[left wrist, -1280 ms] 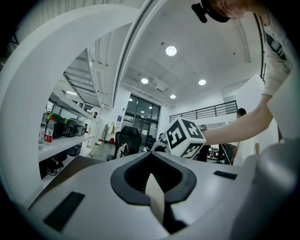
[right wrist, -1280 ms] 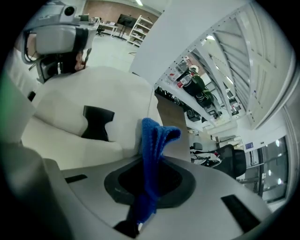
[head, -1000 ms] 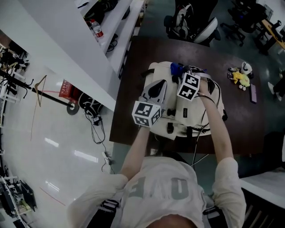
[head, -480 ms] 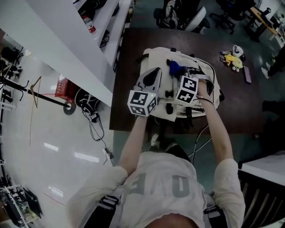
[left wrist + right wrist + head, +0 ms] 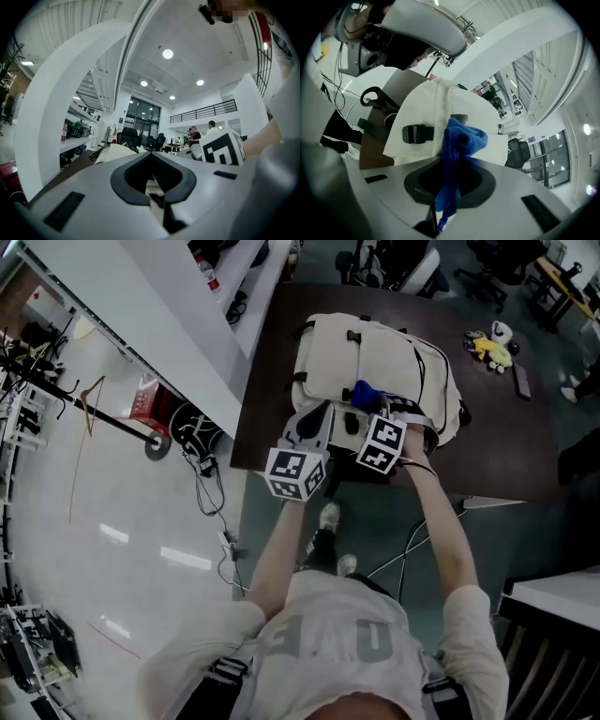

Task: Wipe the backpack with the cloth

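Right tool point(image 5: 367, 411) clenched on blue cloth point(image 5: 364, 393), cloth touching cream backpack point(image 5: 384, 348) near its front edge. Left tool point(image 5: 317, 418) jaws together, empty, at backpack's front-left corner. Backpack lying on dark worktop point(image 5: 525, 437).

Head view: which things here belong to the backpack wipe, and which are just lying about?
In the job: backpack; blue cloth, pinched in the right gripper; left gripper, shut, beside it.

Lying about: yellow plush toy and dark flat object on the table; bottle on the shelf; office chair beyond.
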`<action>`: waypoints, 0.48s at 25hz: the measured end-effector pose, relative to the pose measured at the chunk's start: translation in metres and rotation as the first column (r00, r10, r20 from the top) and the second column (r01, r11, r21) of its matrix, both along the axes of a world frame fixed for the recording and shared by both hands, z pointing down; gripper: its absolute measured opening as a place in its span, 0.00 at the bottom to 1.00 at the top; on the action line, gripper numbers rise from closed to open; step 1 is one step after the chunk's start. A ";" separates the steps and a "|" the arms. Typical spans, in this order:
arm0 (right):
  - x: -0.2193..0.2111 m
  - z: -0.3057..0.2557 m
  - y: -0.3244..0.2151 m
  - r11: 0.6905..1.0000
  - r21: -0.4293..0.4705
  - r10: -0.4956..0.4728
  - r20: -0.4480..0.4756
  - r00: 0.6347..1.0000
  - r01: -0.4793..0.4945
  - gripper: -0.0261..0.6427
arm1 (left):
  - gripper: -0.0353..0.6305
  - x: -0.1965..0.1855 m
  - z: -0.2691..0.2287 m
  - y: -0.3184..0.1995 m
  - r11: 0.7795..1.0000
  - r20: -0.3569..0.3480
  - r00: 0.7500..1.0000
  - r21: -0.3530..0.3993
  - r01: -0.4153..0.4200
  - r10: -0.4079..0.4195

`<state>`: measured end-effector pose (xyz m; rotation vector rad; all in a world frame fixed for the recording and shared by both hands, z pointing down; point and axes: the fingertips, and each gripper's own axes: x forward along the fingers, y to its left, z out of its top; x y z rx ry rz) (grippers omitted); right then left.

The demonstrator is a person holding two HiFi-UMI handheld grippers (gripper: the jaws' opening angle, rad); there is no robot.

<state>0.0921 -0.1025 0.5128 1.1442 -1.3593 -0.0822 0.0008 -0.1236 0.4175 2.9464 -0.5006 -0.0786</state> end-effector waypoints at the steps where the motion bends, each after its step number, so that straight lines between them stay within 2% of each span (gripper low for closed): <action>1: -0.006 0.005 0.006 1.000 0.006 0.002 -0.004 1.000 -0.002 0.10 | 0.06 -0.009 0.006 0.011 1.000 0.010 1.000 -0.004 0.006 -0.006; 7: -0.039 0.048 0.029 0.999 -0.051 -0.020 -0.021 1.000 0.019 0.10 | 0.06 -0.052 0.040 0.054 0.998 0.082 0.996 -0.051 0.049 -0.044; 12: -0.050 0.051 0.037 0.999 -0.038 -0.015 0.040 0.999 0.016 0.10 | 0.06 -0.065 0.039 0.048 0.995 0.068 0.994 -0.057 0.084 -0.080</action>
